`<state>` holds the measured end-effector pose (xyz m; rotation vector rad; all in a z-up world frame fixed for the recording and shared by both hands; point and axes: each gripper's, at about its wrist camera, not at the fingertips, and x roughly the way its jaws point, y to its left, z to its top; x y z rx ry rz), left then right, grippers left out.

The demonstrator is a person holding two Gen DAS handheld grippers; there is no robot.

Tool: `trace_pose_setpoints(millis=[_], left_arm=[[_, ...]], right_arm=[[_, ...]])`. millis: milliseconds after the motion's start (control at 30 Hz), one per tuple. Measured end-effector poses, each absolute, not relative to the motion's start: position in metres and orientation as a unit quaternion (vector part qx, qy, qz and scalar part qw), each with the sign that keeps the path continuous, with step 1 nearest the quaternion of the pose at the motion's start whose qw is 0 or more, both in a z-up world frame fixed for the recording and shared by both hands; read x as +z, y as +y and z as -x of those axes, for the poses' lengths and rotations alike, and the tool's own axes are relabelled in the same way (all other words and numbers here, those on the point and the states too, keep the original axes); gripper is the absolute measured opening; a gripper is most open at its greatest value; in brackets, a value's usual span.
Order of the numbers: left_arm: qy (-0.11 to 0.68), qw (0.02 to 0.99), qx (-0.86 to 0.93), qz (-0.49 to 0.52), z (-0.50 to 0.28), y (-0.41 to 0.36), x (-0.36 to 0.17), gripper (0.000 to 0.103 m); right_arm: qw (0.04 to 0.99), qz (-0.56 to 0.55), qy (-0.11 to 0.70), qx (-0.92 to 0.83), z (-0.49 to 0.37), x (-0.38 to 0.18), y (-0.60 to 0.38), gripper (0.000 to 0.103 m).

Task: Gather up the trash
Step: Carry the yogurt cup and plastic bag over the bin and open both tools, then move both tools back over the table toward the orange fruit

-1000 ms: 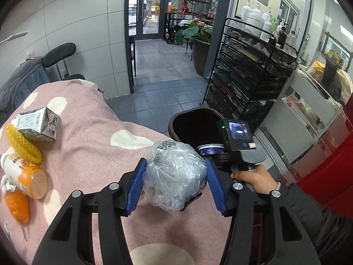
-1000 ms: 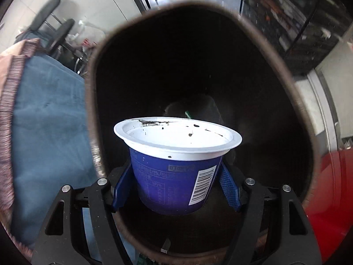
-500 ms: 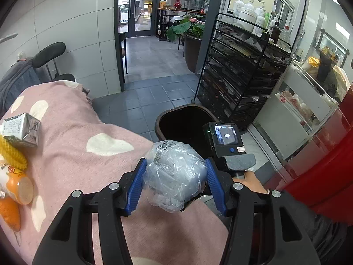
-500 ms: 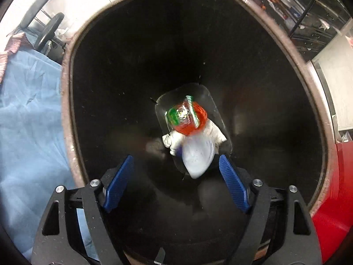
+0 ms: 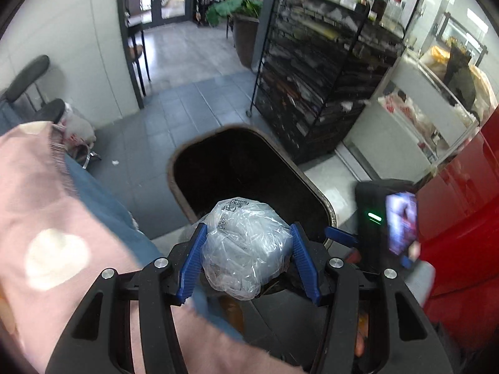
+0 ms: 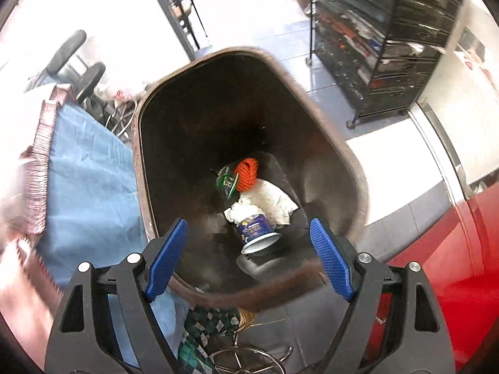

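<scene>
My left gripper [image 5: 248,260] is shut on a crumpled ball of clear plastic wrap [image 5: 246,249], held at the near rim of the dark brown trash bin [image 5: 184,152]. My right gripper [image 6: 249,257] hangs open above the same bin [image 6: 340,146] with nothing between its blue pads [image 6: 167,255]. At the bin's bottom lies the blue yogurt cup [image 6: 257,232] on its side, next to white crumpled paper [image 6: 269,199], an orange net [image 6: 246,173] and a green-printed clear wrapper [image 6: 226,180]. The right gripper's body with its lit screen [image 5: 400,221] shows at the right in the left wrist view.
A pink dotted cloth over a blue one [image 5: 46,205] covers the table edge left of the bin. A black wire rack [image 5: 318,71] stands behind the bin, a red cabinet [image 5: 461,218] at right, an office chair [image 6: 78,68] at far left. Grey tiled floor [image 5: 193,62] beyond.
The blue yogurt cup left the right gripper and fell into the bin; that gripper rose and opened wider. The left gripper carried the plastic ball off the table toward the bin.
</scene>
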<state>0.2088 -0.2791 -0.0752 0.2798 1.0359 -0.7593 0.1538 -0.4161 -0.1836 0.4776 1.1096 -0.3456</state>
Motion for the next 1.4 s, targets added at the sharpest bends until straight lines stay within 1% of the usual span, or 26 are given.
trace_pose_setpoints(millis=[200, 400, 500, 567, 600, 633, 667, 733, 967, 1400], left_arm=[[0.511, 0.774, -0.342, -0.154, -0.224, -0.31, -0.106, 0.053], [0.532, 0.754, -0.343, -0.174, -0.234, -0.328, -0.133, 0.054], [0.545, 0.741, -0.35, -0.179, -0.237, -0.331, -0.144, 0.058], [0.552, 0.735, -0.351, -0.179, -0.238, -0.331, -0.148, 0.066], [0.553, 0.734, -0.35, -0.181, -0.237, -0.331, -0.148, 0.075], [0.55, 0.736, -0.351, -0.182, -0.236, -0.331, -0.147, 0.081], [0.544, 0.74, -0.352, -0.181, -0.235, -0.33, -0.145, 0.085], [0.533, 0.748, -0.351, -0.18, -0.234, -0.329, -0.142, 0.089], [0.515, 0.759, -0.361, -0.169, -0.232, -0.33, -0.131, 0.089], [0.473, 0.796, -0.361, -0.116, -0.221, -0.297, -0.077, 0.091]], right_arm=[[0.813, -0.229, 0.5, -0.19, -0.121, -0.175, -0.426, 0.081], [0.805, -0.242, 0.496, -0.217, -0.098, -0.178, -0.44, 0.081], [0.804, -0.248, 0.493, -0.22, -0.09, -0.178, -0.444, 0.081], [0.805, -0.25, 0.49, -0.222, -0.087, -0.176, -0.445, 0.081], [0.805, -0.251, 0.49, -0.222, -0.086, -0.176, -0.445, 0.081], [0.805, -0.252, 0.489, -0.222, -0.086, -0.176, -0.445, 0.081], [0.805, -0.251, 0.489, -0.223, -0.086, -0.176, -0.444, 0.081], [0.805, -0.25, 0.49, -0.222, -0.085, -0.177, -0.444, 0.081], [0.809, -0.244, 0.483, -0.227, -0.083, -0.17, -0.444, 0.081], [0.825, -0.239, 0.462, -0.219, -0.082, -0.145, -0.435, 0.082]])
